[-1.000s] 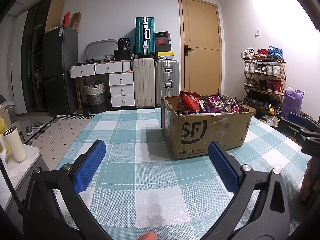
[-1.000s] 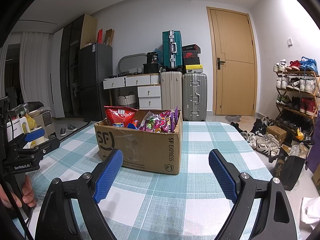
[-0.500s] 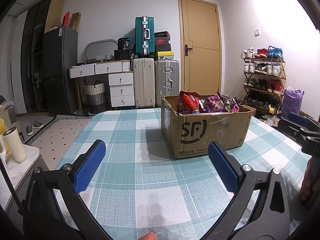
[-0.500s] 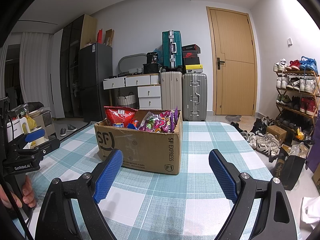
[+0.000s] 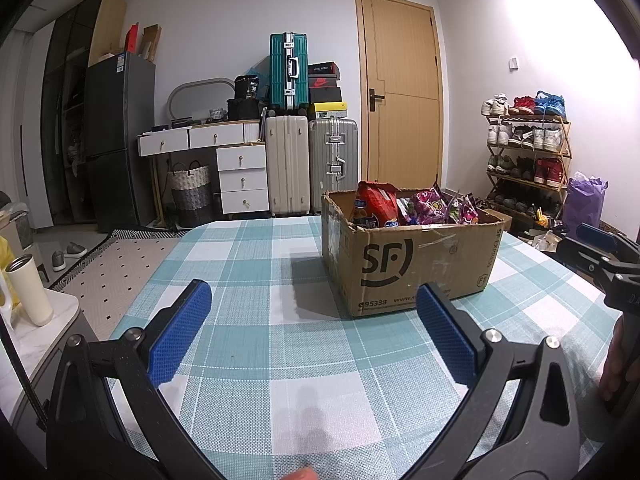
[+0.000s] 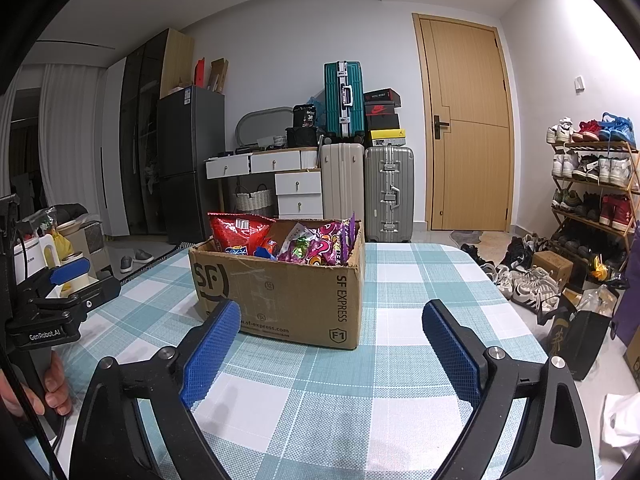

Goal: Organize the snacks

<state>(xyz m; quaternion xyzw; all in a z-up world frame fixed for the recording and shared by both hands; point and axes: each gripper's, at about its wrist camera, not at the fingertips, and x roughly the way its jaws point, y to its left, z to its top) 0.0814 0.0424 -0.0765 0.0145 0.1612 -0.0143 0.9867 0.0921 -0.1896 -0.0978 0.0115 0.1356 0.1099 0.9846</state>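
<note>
A: Left to right, left wrist view: what is shown?

B: The left gripper hovers above the checked tablecloth, its blue pads spread wide with nothing between them. Beyond and to the right stands the cardboard box, open-topped.

A: Contents?

B: A red snack bag at the left end, purple snack packets beside it, all inside the box.

A: And the right wrist view?

B: The right gripper is released too; its jaws have just been opening, empty, with the box just beyond its left pad. At far left a hand grips the other tool's handle.
</note>
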